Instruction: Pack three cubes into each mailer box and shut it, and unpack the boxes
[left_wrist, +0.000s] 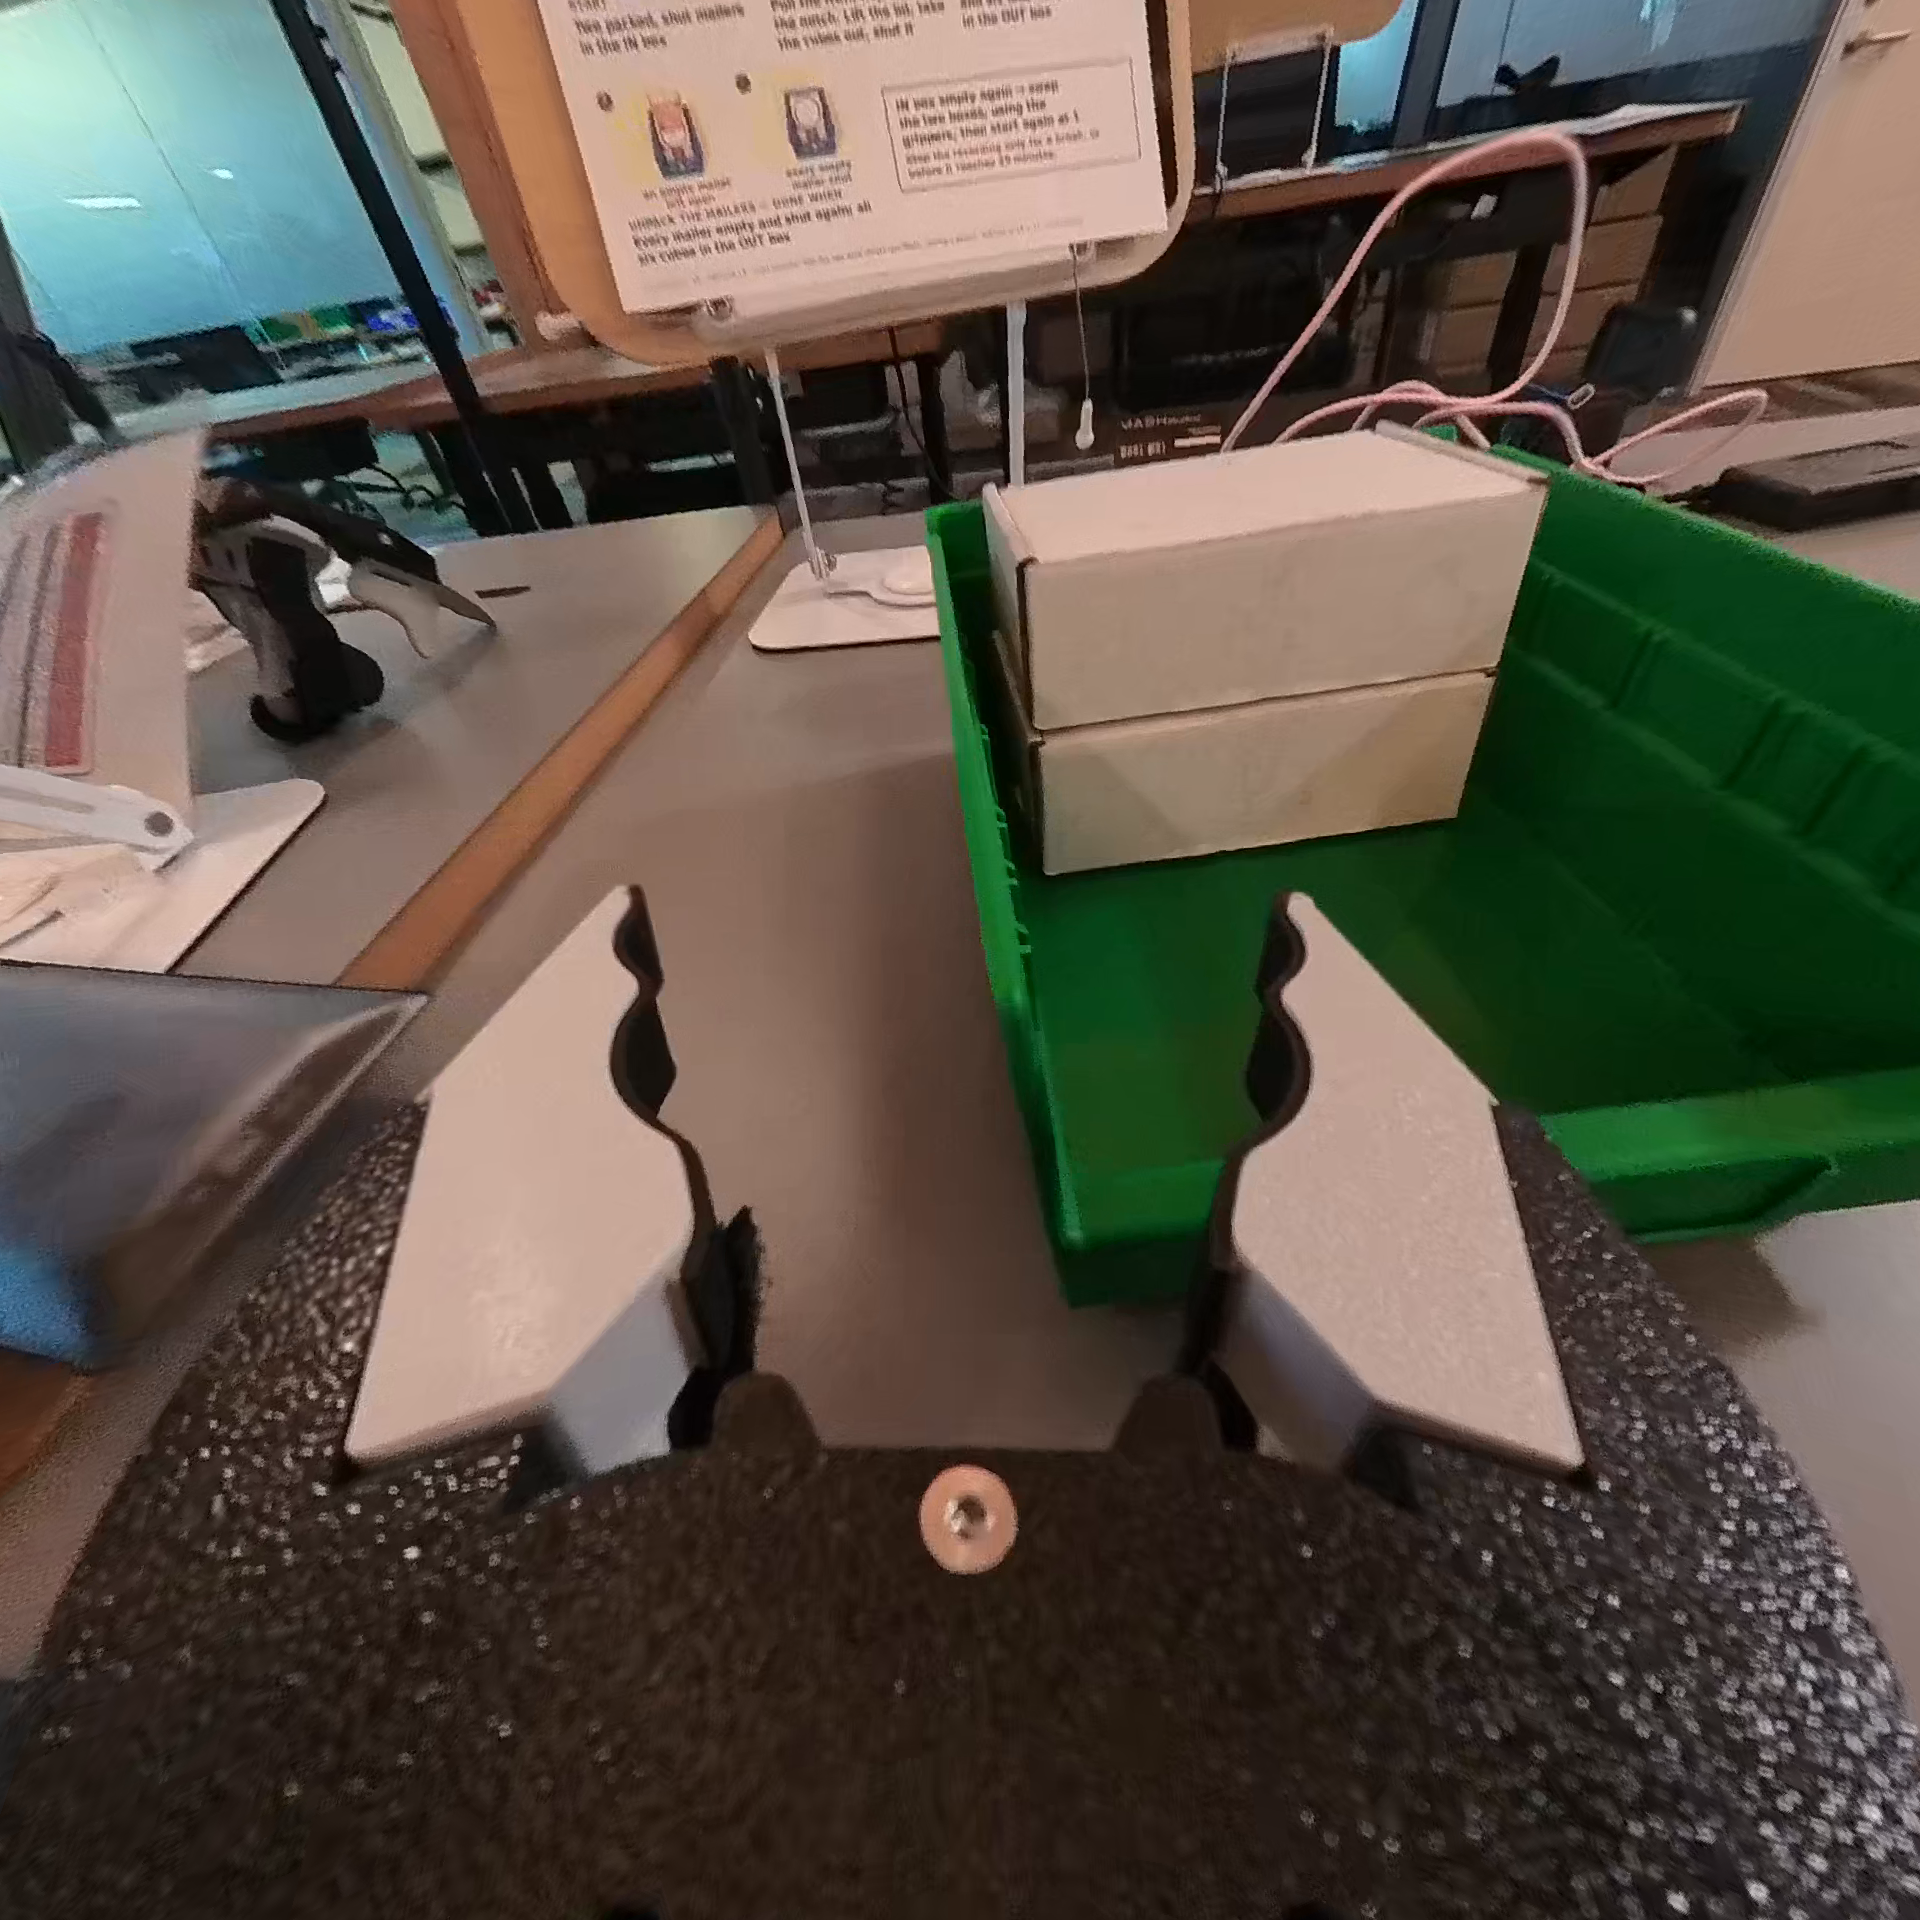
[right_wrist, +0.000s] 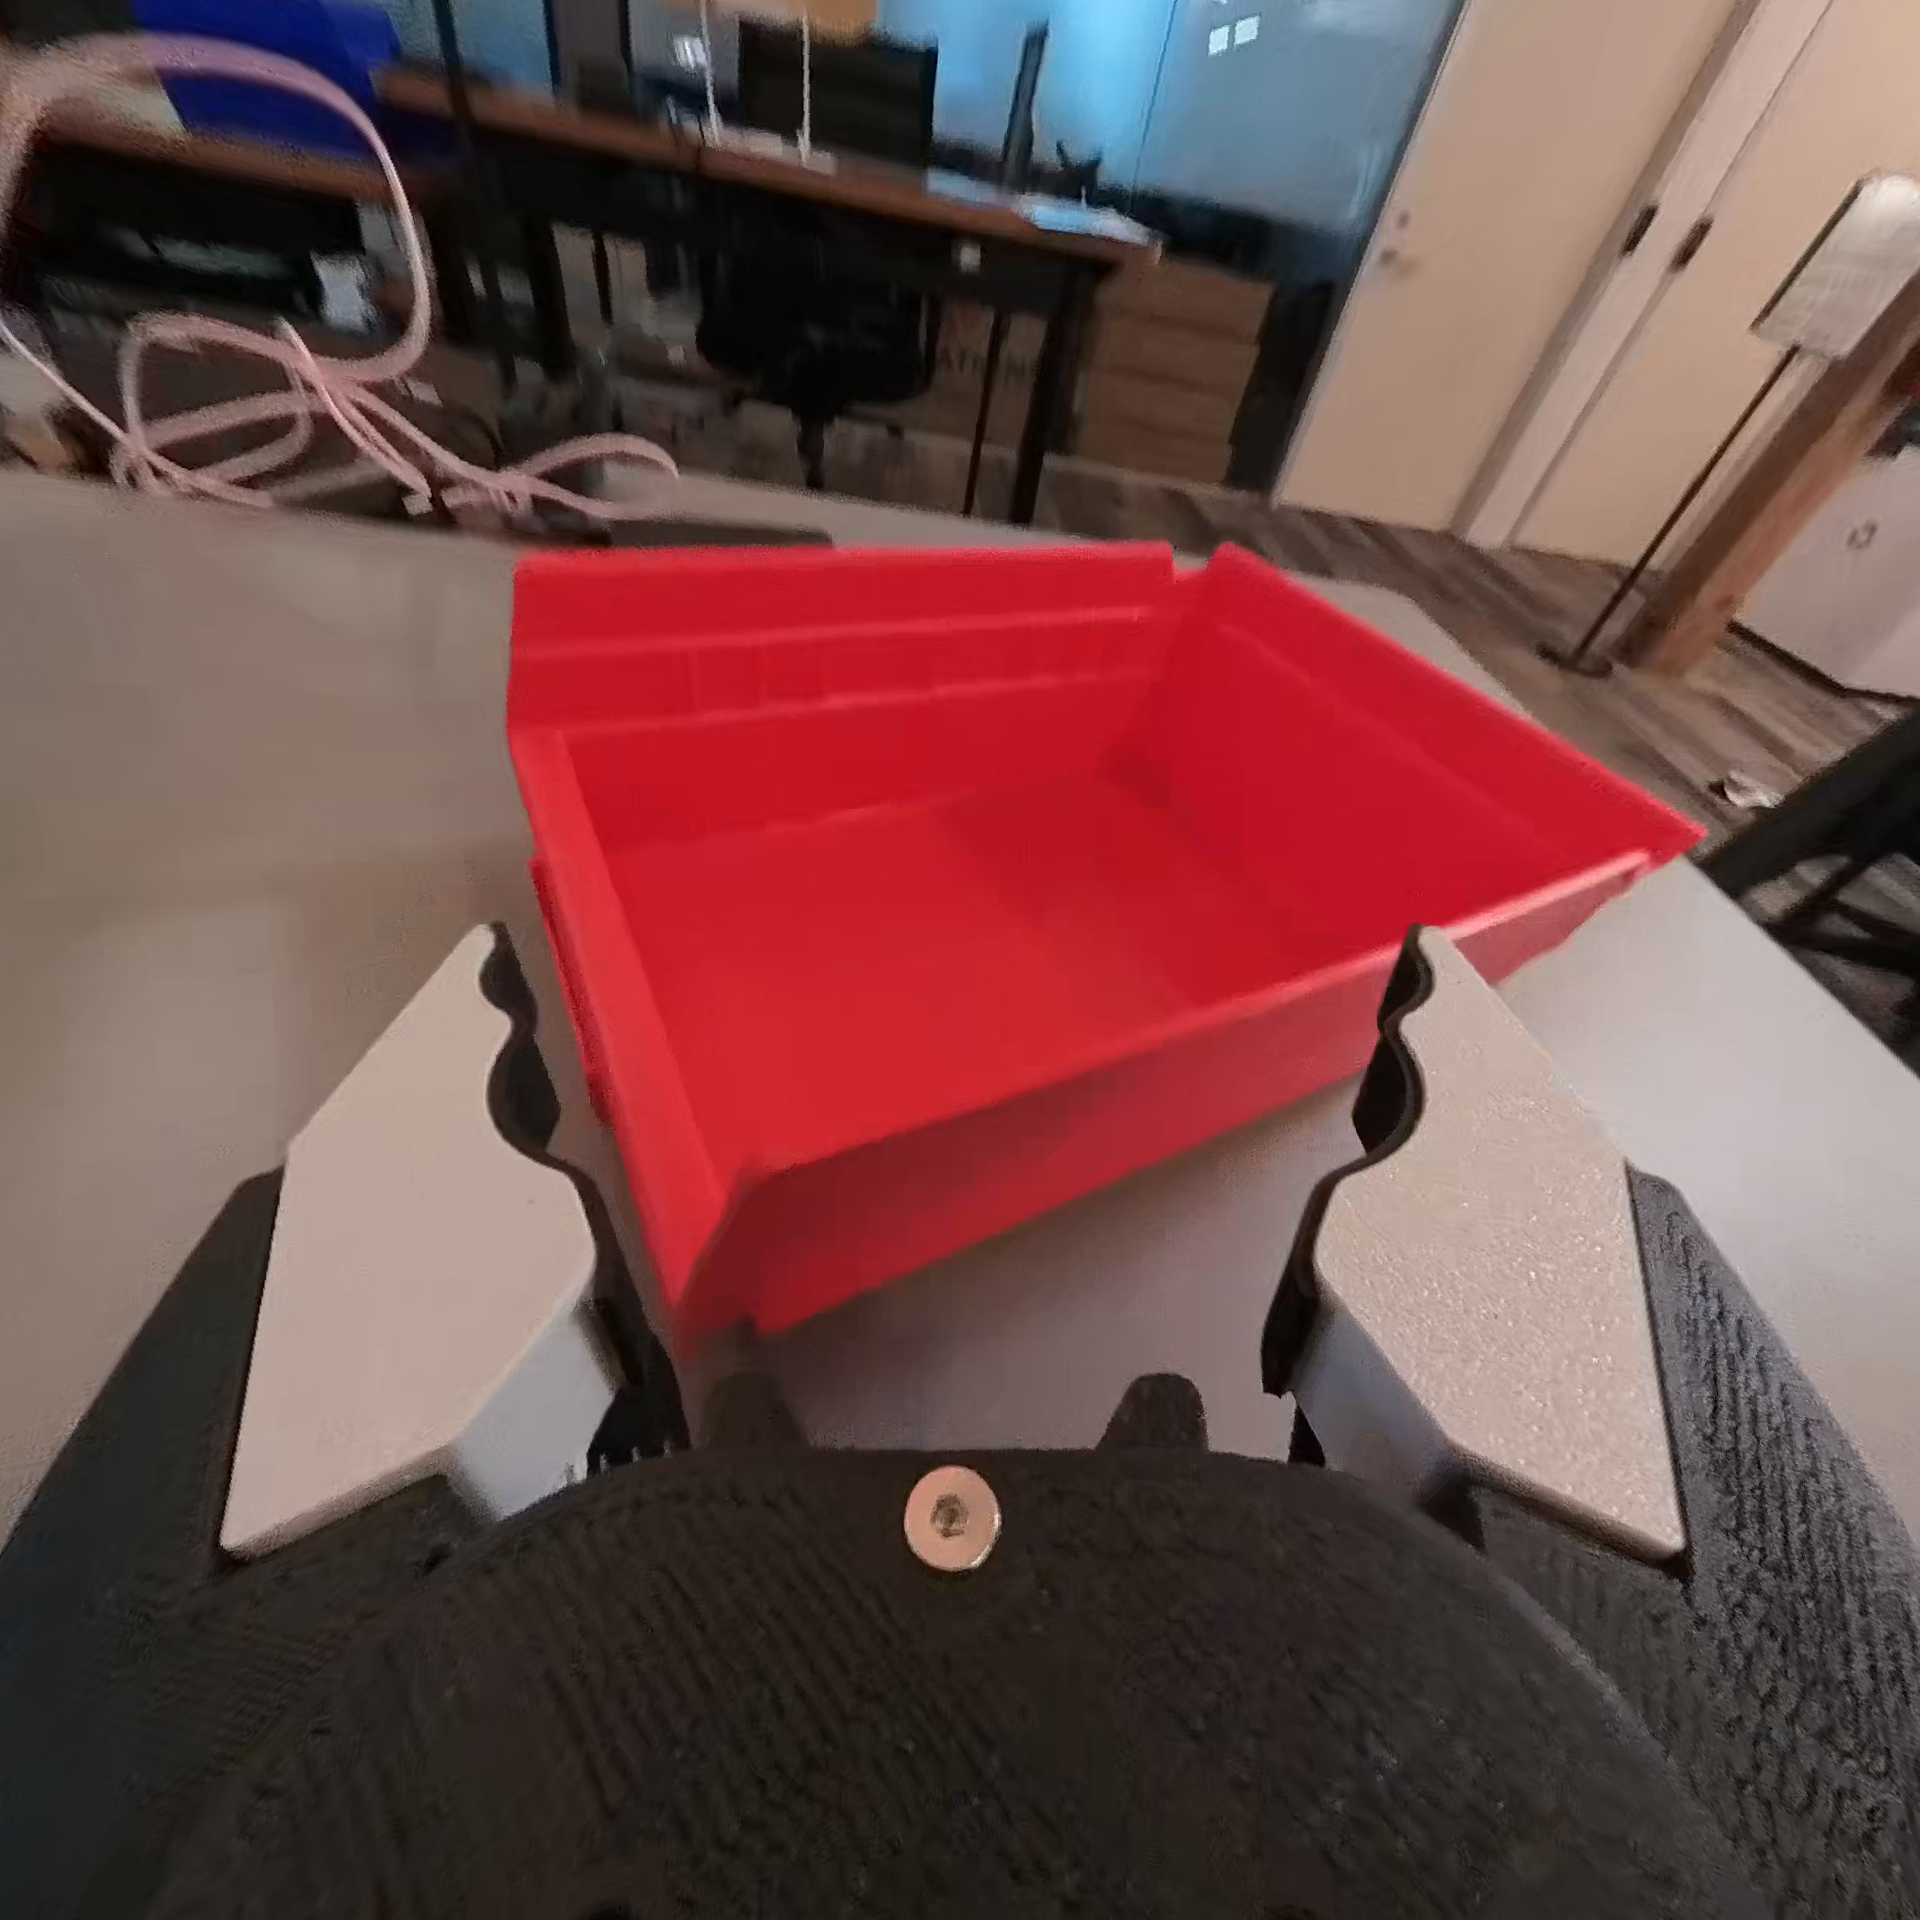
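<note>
Left gripper: fingers standing wide apart, gripping nothing; grey table showing between them; the right fingertip lying in front of the green bin's floor, whether touching it or above it cannot be told.

Green bin: showing only in the left view; sitting ahead and to the right of the left gripper; its near left wall running between the two fingers.

Mailers: two white boxes, both shut, stacked inside the green bin against its left wall, well ahead of the fingertips; top mailer resting on the bottom mailer, shifted slightly toward the far side.

Sign: showing only in the left view; a printed sheet on a stand, standing beyond the bin, straight ahead.

Spare gripper: lying on the neighbouring table, far ahead to the left; left view only.

Right gripper: fingers spread very wide, clamping nothing; the red bin's near corner lying between them, with no contact visible on either pad.

Red bin: showing only in the right view; sitting straight ahead and slightly right of the right gripper; its floor showing bare.

Cubes: appearing in neither view.

Cables: pink, trailing beyond the table, ahead and left in the right view; showing ahead and right in the left view.
</note>
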